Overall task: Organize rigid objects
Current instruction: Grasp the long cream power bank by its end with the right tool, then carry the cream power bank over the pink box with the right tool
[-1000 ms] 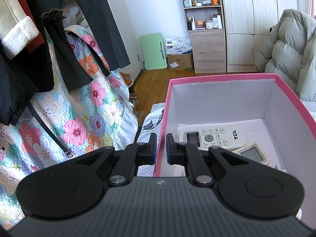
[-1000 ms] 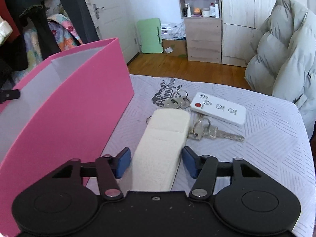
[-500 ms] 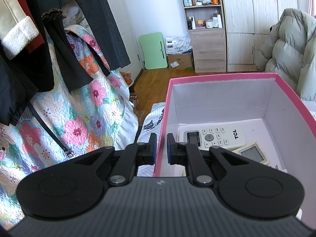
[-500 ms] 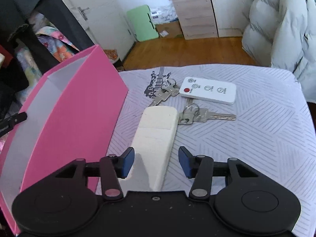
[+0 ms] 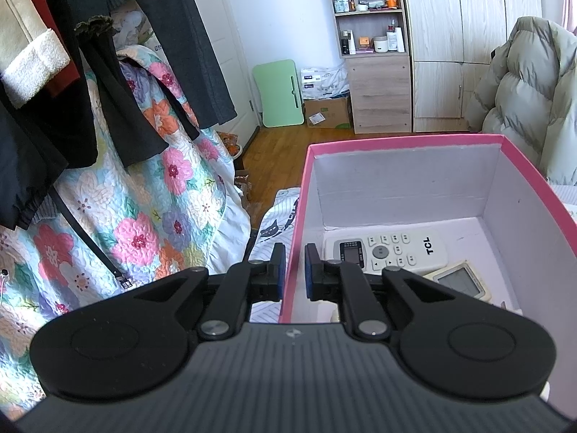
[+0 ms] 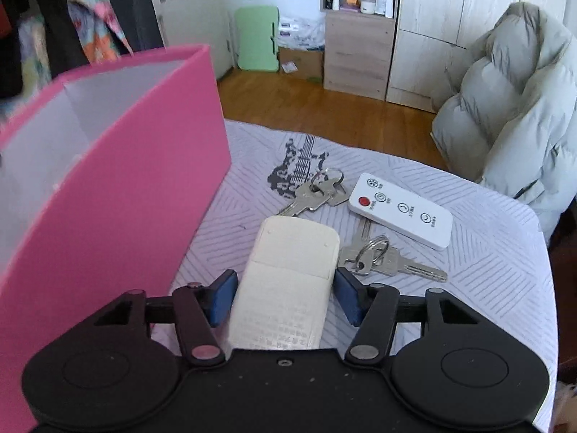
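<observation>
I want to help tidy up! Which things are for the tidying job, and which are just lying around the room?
For the job:
pink box
TCL remote inside it
cream remote, lying face down
small white remote
two key bunches

Just lying about:
puffy coat
floral quilt
green folding table
hanging clothes

Left hand-held gripper [image 5: 292,267] is clamping the pink box's [image 5: 404,142] near wall, lower centre; TCL remote [image 5: 393,249] is lying inside, right of centre.

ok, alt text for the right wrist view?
The right hand-held gripper straddles a cream remote lying face down on a patterned cloth, jaws opening. A pink box stands left; keys and a white remote lie beyond.
</observation>
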Motion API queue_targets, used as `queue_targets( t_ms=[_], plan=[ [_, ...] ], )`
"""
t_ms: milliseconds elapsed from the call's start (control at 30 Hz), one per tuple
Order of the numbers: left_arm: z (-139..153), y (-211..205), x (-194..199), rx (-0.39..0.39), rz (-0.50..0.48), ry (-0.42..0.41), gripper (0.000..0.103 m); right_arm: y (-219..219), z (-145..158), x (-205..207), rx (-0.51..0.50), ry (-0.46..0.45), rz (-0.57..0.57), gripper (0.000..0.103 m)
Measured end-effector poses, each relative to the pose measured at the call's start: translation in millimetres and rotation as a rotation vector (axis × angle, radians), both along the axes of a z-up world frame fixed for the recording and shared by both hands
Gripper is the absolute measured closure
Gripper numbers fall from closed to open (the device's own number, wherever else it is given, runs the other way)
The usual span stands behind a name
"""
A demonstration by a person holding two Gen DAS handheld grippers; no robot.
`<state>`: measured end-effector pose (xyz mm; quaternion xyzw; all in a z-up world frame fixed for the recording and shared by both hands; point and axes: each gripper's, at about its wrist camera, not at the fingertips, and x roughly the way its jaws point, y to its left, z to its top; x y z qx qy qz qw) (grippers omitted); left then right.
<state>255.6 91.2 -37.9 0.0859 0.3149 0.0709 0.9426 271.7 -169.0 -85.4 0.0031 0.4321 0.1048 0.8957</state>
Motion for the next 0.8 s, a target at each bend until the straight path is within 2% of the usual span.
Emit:
queue_targets(
  t_ms=[333, 467, 800],
  plan=[
    [1, 2, 0, 0.002, 0.002, 0.001, 0.093, -42, 58, -72, 0.158, -0.204, -0.017, 0.043],
    [1, 2, 0, 0.002, 0.002, 0.002, 0.093, -51, 61, -98, 0.176, -0.232, -0.041, 0.044],
    [2, 5, 1, 0.004, 0.008, 0.006, 0.093, -62, 58, -117, 0.172, -0.267, -0.065, 0.045]
  ],
)
